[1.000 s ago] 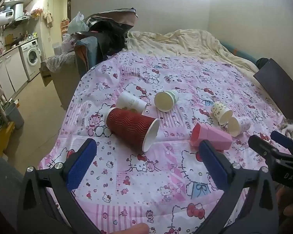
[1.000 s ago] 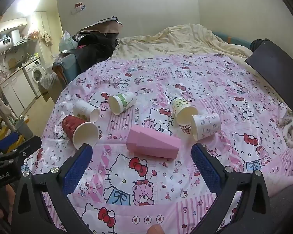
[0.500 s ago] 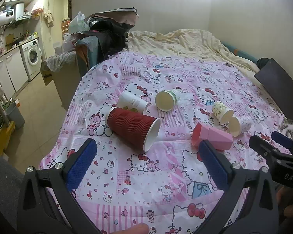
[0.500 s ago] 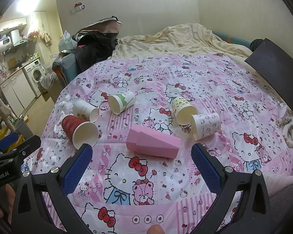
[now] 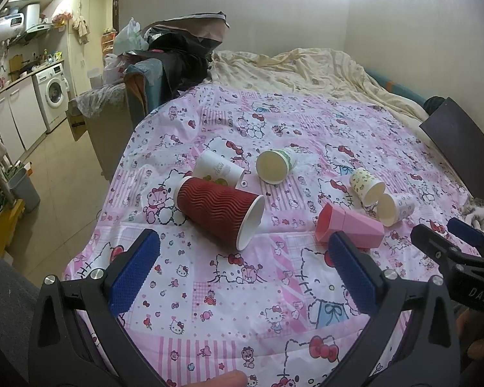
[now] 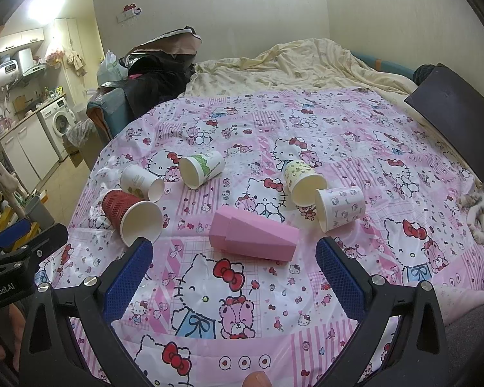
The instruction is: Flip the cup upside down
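Observation:
Several cups lie on their sides on the pink Hello Kitty sheet (image 5: 274,129). A red ribbed cup (image 5: 219,214) lies ahead of my left gripper (image 5: 242,271), which is open and empty. A faceted pink cup (image 6: 253,237) lies just ahead of my right gripper (image 6: 234,274), also open and empty. Behind are a white cup (image 5: 219,169), a green-print cup (image 5: 276,164), a yellow-print cup (image 6: 303,179) and a white patterned cup (image 6: 338,206). The red cup also shows in the right wrist view (image 6: 132,216), and the pink cup in the left wrist view (image 5: 348,225).
A cat (image 6: 482,213) lies at the sheet's right edge. A dark board (image 6: 451,96) leans at the right. A rumpled cream blanket (image 5: 306,67) covers the far bed. A chair piled with clothes (image 5: 164,74) stands at the left, and beyond it a washing machine (image 5: 53,93).
Both grippers have drifted only slightly; the cups lie where they were and both jaws stay open.

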The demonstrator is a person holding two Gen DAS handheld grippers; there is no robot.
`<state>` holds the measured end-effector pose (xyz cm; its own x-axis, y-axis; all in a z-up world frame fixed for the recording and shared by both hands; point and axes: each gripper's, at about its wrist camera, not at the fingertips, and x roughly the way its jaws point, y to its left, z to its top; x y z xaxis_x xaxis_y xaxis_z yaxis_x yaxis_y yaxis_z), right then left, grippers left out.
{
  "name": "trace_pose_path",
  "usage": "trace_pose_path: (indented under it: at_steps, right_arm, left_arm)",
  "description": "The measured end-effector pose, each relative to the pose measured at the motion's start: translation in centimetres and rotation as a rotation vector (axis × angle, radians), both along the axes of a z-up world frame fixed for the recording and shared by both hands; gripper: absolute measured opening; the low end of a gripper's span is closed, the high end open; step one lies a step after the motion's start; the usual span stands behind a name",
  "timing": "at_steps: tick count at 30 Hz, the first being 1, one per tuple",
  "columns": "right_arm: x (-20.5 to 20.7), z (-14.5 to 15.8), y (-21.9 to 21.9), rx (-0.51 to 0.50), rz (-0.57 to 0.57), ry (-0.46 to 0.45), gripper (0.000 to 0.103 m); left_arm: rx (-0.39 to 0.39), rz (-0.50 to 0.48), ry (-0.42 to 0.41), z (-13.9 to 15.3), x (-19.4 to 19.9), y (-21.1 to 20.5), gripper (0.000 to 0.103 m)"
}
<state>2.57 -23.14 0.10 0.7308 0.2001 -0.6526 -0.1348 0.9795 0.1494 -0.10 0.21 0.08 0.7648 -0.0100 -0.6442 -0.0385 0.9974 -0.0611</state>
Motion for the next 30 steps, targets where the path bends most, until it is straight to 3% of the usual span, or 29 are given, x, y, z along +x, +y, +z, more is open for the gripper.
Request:
trace_pose_path:
  at_steps: [30]
  right_arm:
    - [0.04, -0.04, 0.01, 0.001, 0.001, 0.003, 0.103]
  left_arm:
    - [-0.011, 0.0, 0.008, 0.02, -0.03, 0.1, 0.103]
